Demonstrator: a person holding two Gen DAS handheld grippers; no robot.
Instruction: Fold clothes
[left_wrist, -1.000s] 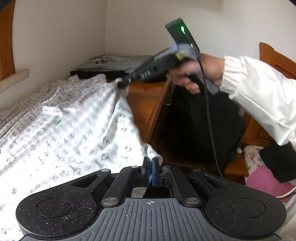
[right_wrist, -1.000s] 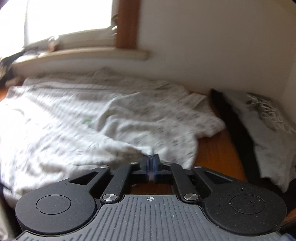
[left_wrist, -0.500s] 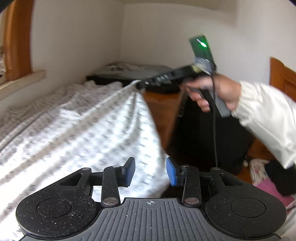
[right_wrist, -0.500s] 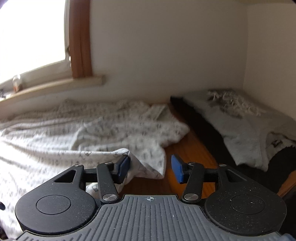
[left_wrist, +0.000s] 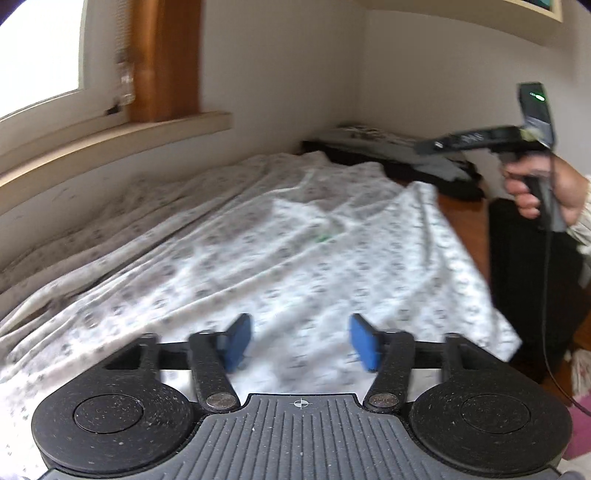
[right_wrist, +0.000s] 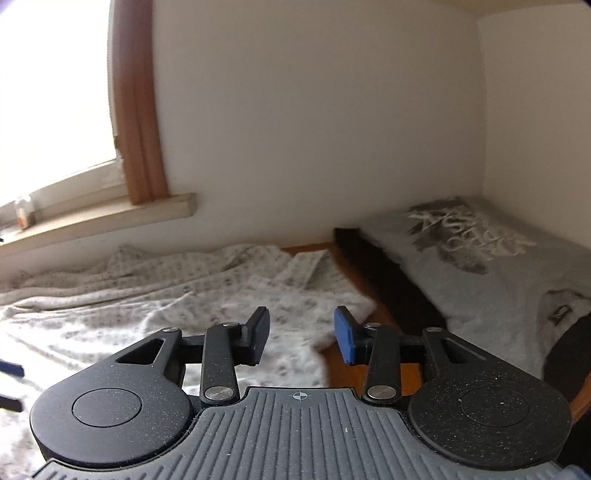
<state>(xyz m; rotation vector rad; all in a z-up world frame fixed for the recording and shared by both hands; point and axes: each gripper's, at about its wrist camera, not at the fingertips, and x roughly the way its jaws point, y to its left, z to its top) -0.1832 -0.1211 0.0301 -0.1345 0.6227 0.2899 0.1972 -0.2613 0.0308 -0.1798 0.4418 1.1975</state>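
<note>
Both our tools hang open and empty: left tool (left_wrist: 301, 341) directly over the patterned white garment (left_wrist: 280, 251) spread on the table (right_wrist: 373, 314), right tool (right_wrist: 301, 334) over its right edge.

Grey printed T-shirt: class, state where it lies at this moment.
In the right wrist view the grey printed T-shirt lies flat at the right, in the room's corner, on a dark garment, beside the white patterned cloth.

patterned garment (left_wrist: 280, 258) blurred, sleeve (left_wrist: 581, 229) cropped
</note>
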